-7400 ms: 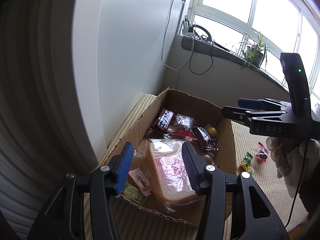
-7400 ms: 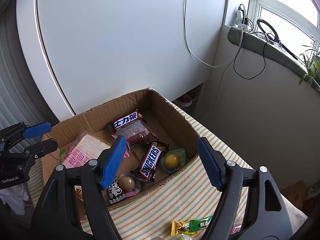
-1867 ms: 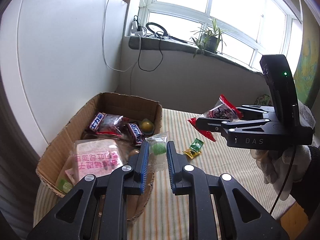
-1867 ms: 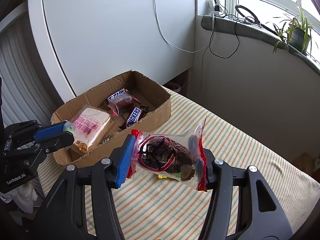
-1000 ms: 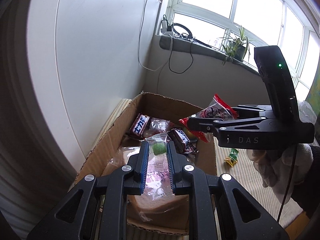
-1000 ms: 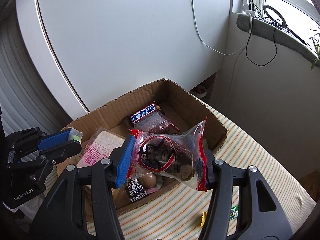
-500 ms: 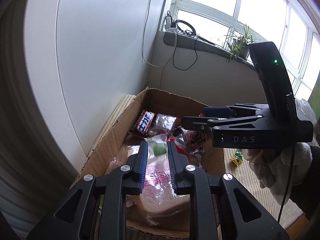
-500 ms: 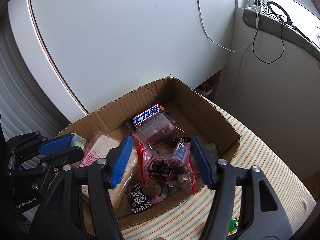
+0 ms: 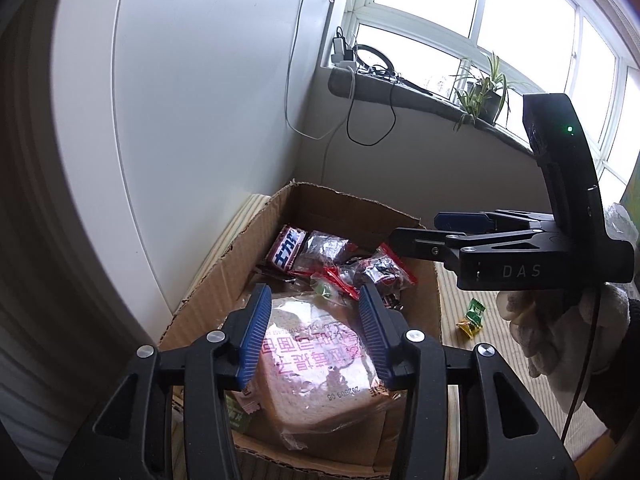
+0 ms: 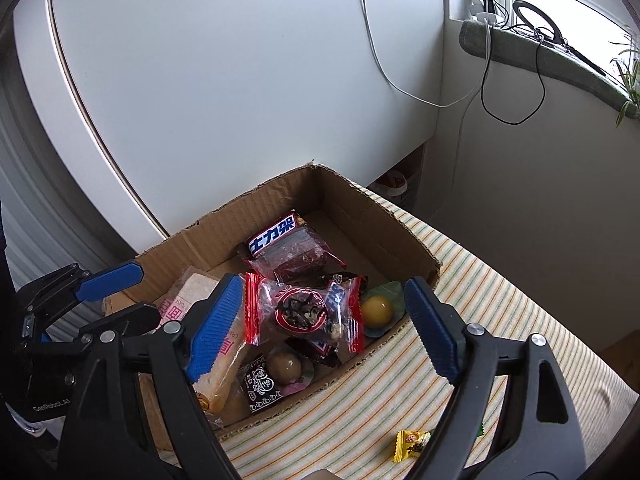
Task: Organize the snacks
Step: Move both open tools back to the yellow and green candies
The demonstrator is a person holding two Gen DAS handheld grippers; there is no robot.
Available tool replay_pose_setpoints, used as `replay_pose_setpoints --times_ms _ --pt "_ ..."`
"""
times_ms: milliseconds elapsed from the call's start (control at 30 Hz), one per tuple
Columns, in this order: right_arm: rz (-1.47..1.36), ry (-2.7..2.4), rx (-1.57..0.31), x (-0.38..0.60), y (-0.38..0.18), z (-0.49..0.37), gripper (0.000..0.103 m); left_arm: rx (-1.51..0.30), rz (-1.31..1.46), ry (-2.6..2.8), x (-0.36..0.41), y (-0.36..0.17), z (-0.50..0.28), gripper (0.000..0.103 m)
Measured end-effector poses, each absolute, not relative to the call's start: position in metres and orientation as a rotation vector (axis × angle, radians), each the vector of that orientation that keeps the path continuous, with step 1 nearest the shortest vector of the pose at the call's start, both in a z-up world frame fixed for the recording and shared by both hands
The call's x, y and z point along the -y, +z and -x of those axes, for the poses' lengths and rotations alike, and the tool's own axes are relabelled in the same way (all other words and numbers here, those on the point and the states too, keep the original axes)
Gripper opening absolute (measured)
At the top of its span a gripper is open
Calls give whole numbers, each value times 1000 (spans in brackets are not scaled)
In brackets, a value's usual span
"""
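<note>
Right wrist view: right tool (image 10: 326,330) spread wide, empty, above cardboard box (image 10: 384,220) on striped surface (image 10: 520,308). Red-edged snack bag (image 10: 304,310) lying inside at box centre, egg snack (image 10: 377,310) at 3 o'clock, yellow candy (image 10: 412,442) outside at 5 o'clock. Left wrist view: left tool (image 9: 316,336) released, over bread pack (image 9: 320,368).

brown cardboard box (image 10: 404,232); striped tablecloth (image 10: 500,300); blue pads (image 10: 218,328)
</note>
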State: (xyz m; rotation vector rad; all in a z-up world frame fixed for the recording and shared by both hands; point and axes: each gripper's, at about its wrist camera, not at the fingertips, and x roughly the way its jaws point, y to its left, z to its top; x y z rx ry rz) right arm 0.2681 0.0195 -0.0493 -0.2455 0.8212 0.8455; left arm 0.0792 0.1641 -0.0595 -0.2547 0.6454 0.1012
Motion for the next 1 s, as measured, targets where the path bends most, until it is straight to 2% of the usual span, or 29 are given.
replay_pose_setpoints --times_ms 333,733,800,933,1000 --pt "191 776 -822 54 -42 -273 86 -618 247 72 -146 -48 -73 44" --pt "155 730 -912 114 -72 -289 85 -607 215 -13 -100 -39 -75 44" --pt "168 751 -929 112 -79 -289 80 -606 210 -30 -91 -38 -75 44" --pt "254 791 -950 105 -96 -285 61 -616 199 -72 -72 -37 -74 44" --pt "286 804 -957 102 -105 -284 59 -624 191 -92 -62 -39 -73 44"
